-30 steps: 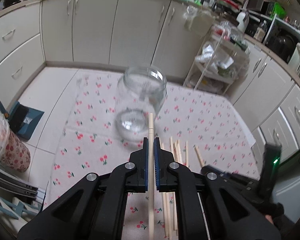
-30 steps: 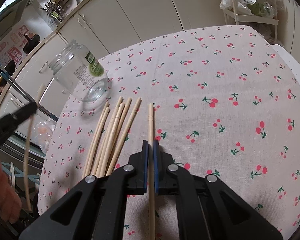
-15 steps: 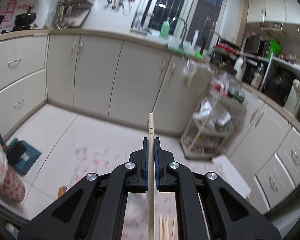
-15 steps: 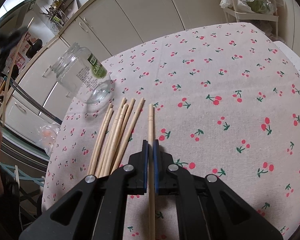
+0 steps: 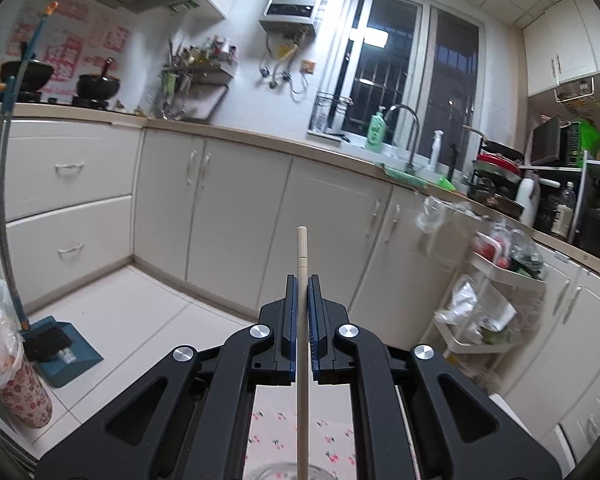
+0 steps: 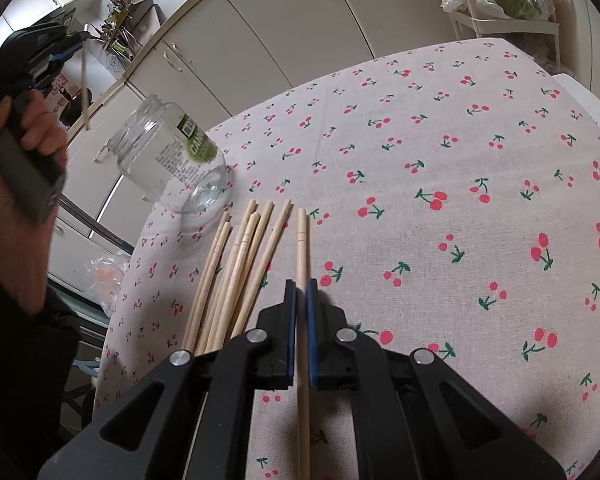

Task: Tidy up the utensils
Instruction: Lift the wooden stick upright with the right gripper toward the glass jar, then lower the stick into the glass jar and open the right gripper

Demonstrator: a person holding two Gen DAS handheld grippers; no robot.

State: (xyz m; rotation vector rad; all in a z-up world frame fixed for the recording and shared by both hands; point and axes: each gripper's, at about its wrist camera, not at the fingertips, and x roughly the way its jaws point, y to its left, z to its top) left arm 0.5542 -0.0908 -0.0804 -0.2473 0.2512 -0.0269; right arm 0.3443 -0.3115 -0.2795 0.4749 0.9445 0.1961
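A home kitchen with cream cabinets surrounds a table under a cherry-print tablecloth (image 6: pixel 440 152), and on that cloth the sorting has barely started. The glass jar (image 6: pixel 172 160) stands near the table's far left edge, and as far as the right wrist view shows it looks empty — no stick can be seen inside it.

The left gripper (image 5: pixel 300 304) is raised and looks across the room towards the sink counter; its jaws are pressed tight on a single wooden chopstick (image 5: pixel 301 264), whose tip pokes out ahead of the fingers. In the right wrist view that gripper sits in the person's hand (image 6: pixel 24 148) up at the left, with the thin stick hanging down from it just above and to the left of the jar's mouth. A glass rim shows at the very bottom of the left view, so the jar seems to lie right below.

The right gripper (image 6: pixel 300 304) is low over the cloth, jaws clamped narrow on a second chopstick (image 6: pixel 301 240), which lies apart from the rest. Just to its left a loose bundle of chopsticks (image 6: pixel 236 264) fans out on the cloth, near the jar's base but not touching it.

So, by my reading, two sticks are picked up, none delivered, and the whole bundle remains.

The jar's green label carries white letters that start "CAN" — the rest curves out of sight. The fine print beside it is too small to read.
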